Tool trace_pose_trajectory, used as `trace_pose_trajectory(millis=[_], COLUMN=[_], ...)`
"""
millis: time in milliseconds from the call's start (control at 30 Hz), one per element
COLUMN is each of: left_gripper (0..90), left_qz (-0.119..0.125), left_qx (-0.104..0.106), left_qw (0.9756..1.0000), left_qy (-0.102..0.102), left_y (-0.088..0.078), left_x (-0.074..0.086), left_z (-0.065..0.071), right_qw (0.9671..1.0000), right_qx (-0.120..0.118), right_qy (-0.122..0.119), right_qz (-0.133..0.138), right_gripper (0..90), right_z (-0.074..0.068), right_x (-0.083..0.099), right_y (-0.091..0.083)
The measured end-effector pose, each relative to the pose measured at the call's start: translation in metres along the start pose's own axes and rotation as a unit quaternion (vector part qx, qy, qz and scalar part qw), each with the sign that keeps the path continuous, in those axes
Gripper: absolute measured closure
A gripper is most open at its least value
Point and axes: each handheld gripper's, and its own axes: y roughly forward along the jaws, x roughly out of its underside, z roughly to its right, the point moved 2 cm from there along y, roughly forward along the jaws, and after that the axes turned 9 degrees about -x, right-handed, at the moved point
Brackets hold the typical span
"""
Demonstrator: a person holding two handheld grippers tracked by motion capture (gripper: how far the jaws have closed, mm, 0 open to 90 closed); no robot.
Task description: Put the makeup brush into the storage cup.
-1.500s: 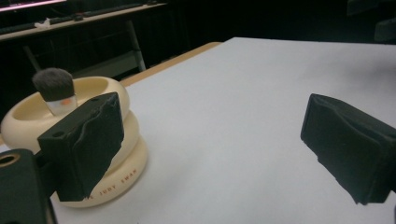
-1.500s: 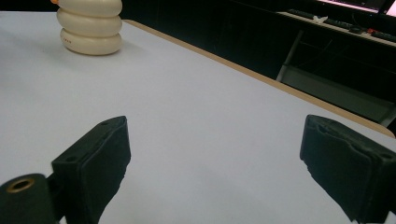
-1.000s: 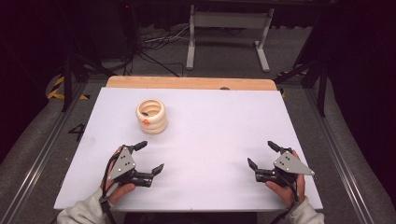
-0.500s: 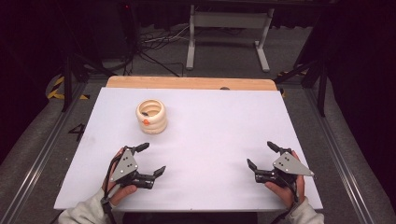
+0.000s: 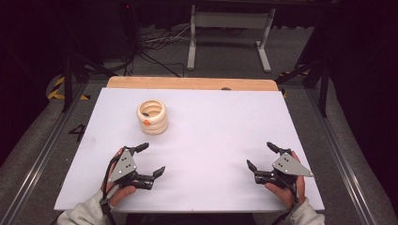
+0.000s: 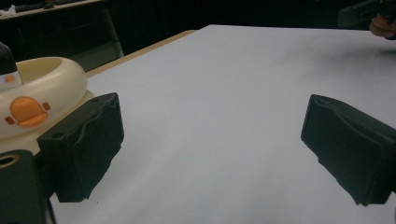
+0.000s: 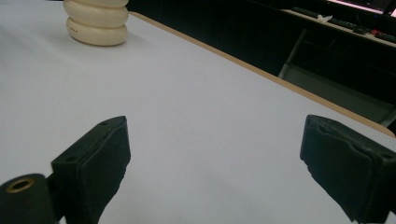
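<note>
One ring stack (image 5: 152, 116), two grippers, one table (image 5: 225, 126)

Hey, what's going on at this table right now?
A person holds two black two-jaw grippers low over the white table. The left gripper sits nearest the cream stack of plastic rings with an orange mark, jaws open, not touching it. The right gripper is also open, holding nothing.

Ring stack (image 5: 152, 116) — cream plastic, smooth, slight gloss. Table (image 5: 220, 126) top matt white, far edge bare wood. Left gripper (image 5: 149, 159) jaw pads — matt black, rubbery.
</note>
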Motion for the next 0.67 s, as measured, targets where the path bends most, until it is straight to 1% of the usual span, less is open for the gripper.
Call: trace_pose_trajectory(millis=[67, 400, 433, 600, 667], left_gripper=[6.5, 6.5, 6.5, 6.5, 6.5], left_qz=[-0.003, 0.000, -0.002, -0.007, -0.006], left_qx=[0.000, -0.001, 0.000, 0.002, 0.002], left_qw=[1.0000, 1.0000, 1.0000, 1.0000, 1.0000], left_qy=[0.003, 0.002, 0.004, 0.003, 0.002], left_y=[0.0005, 0.0020, 0.0021, 0.0035, 0.0040], left_x=[-0.0001, -0.0004, -0.0005, -0.0002, -0.0003], left_z=[-0.0001, -0.0013, -0.0019, -0.0015, -0.0013], right_qw=[1.0000, 1.0000, 1.0000, 1.0000, 1.0000], right_qx=[0.000, -0.001, -0.001, -0.001, -0.001], right_qy=[0.000, 0.001, 0.000, 0.002, 0.003], right_qz=[-0.001, 0.002, 0.001, 0.001, 0.001], right_gripper=[9.0, 8.9, 8.9, 8.8, 8.8], right_z=[0.0002, 0.0002, 0.0002, 0.0009, 0.0009], right_x=[0.0003, 0.0003, 0.0005, 0.0010, 0.0015], right_y=[-0.0004, -0.0006, -0.0005, -0.0007, -0.0007])
